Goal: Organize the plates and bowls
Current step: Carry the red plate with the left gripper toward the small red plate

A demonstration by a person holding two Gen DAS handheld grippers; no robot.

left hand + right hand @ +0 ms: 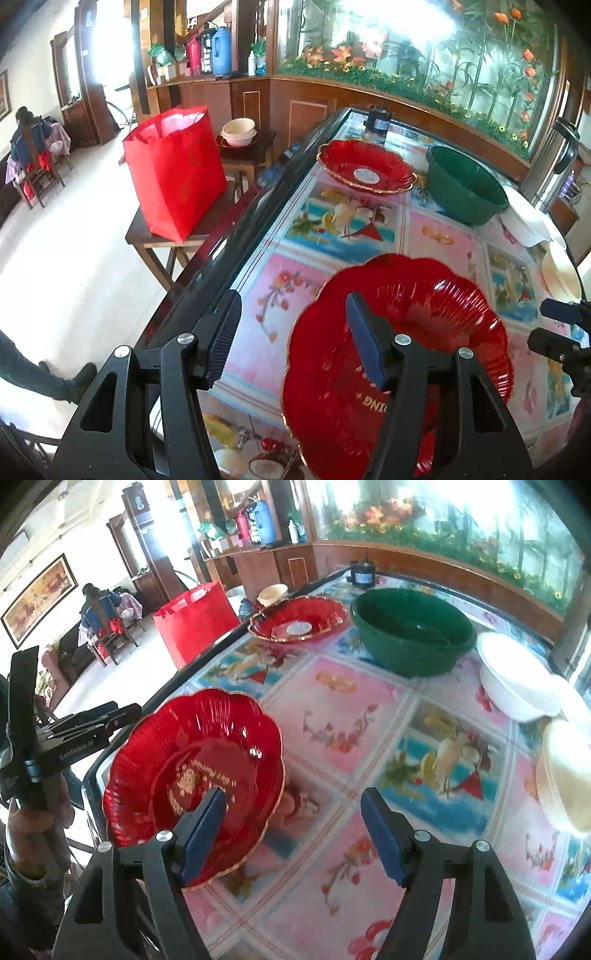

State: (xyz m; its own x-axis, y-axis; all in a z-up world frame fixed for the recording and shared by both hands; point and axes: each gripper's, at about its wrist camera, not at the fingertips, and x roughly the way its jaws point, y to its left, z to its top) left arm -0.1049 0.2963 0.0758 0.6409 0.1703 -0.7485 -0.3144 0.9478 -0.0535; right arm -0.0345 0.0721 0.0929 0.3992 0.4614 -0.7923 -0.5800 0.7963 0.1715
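Near red plate waiting between two open grippers

Left gripper and right gripper, jaws apart, flanked the plate at the table's near-left edge; probably bound for the far plate.

Basin between plate and bowl

The near red plate looks like shiny see-through plastic with ribs and a gold edge. The green bowl is smooth plastic. The bench top is glossy. The gripper is matt black plastic.
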